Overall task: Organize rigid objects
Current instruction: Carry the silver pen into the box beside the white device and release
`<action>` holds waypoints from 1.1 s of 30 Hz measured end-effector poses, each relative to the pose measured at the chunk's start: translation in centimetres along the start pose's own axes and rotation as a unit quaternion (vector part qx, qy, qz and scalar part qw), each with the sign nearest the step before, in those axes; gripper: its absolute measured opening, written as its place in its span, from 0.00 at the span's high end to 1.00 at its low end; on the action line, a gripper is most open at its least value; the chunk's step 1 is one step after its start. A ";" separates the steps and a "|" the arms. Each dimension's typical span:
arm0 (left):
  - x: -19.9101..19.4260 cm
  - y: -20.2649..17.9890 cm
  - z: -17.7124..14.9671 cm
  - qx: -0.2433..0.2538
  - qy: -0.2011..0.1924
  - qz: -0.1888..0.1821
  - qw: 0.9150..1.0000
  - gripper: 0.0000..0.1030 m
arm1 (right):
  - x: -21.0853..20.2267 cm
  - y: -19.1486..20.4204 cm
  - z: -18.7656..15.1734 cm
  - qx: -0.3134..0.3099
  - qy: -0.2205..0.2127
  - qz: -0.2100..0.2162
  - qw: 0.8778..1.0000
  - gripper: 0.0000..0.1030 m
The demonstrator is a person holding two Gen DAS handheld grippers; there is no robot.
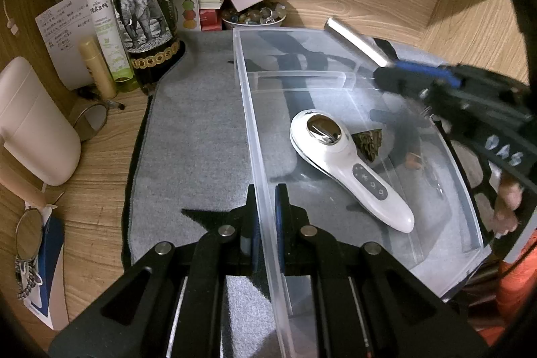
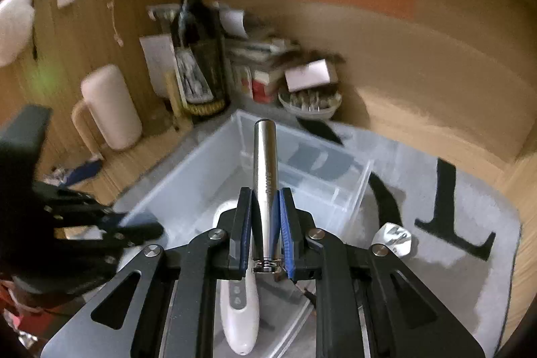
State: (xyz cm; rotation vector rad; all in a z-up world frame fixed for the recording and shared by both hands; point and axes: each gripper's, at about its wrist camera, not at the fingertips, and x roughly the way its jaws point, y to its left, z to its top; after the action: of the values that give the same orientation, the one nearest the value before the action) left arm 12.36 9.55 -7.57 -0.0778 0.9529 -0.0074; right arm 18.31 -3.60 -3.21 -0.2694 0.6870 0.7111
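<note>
L gripper (image 1: 267, 190) clamped on clear bin (image 1: 446, 143) side wall, R gripper (image 2: 265, 193) pinching steel tube (image 2: 265, 163) above bin (white handheld device (image 1: 349, 170) lying inside)

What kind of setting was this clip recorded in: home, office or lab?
Most likely a home desk or dressing corner. A wooden tabletop is cluttered with a wine bottle, spray bottles, a bowl of glass beads and a small mirror, beside a clear plastic organizer bin on a grey mat.
</note>
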 end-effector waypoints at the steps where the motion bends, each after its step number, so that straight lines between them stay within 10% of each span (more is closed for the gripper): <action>1: 0.0 0.0 0.0 0.000 0.000 0.000 1.000 0.92 | 0.4 0.0 -0.2 -0.001 0.007 0.000 1.000 0.86; 22: 0.0 -0.3 0.1 0.002 0.003 0.004 1.000 0.92 | 3.5 0.6 -1.4 -0.029 0.086 0.005 0.996 0.85; 33: 0.1 -0.2 0.2 0.001 0.004 0.004 1.000 0.92 | 0.9 -0.5 -0.9 -0.013 0.049 0.007 0.999 0.59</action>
State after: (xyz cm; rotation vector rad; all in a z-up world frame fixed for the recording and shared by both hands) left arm 12.54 9.33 -7.51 -0.0716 0.9603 -0.0005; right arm 18.76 -3.91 -4.50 -0.3258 0.7746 0.7234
